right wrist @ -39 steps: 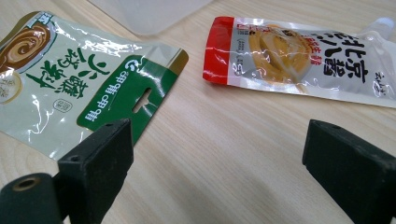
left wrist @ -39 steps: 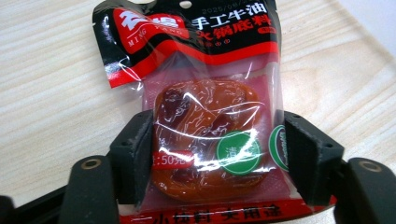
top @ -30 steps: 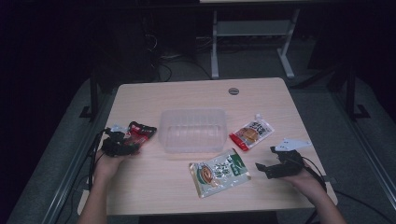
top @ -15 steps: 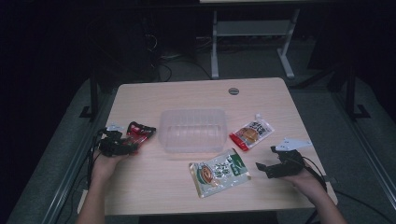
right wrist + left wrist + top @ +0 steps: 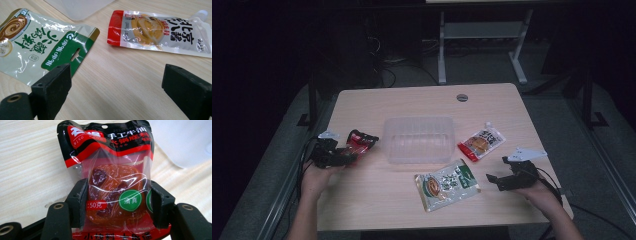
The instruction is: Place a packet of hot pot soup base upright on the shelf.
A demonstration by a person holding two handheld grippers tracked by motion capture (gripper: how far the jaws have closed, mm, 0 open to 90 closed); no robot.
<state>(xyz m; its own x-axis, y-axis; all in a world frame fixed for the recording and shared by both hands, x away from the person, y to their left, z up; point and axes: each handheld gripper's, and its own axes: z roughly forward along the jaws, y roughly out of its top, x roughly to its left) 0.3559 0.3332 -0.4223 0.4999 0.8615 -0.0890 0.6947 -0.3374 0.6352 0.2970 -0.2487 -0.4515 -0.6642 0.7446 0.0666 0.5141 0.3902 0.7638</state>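
Glossy crinkled plastic film on the red sauce packet (image 5: 112,185), clear smooth plastic tub (image 5: 418,140), matt pale wood-grain table (image 5: 377,200)

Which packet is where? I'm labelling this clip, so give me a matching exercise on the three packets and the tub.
Things:
1. red-and-black packet
2. green-and-white packet
3. spouted sauce pouch
4. clear plastic tub

Places:
A. middle of the table, nothing in it
B. flat, right of the tub
C. between the left gripper jaws
D. flat, nearest the front edge

Pairs: 1-C, 2-D, 3-B, 4-A
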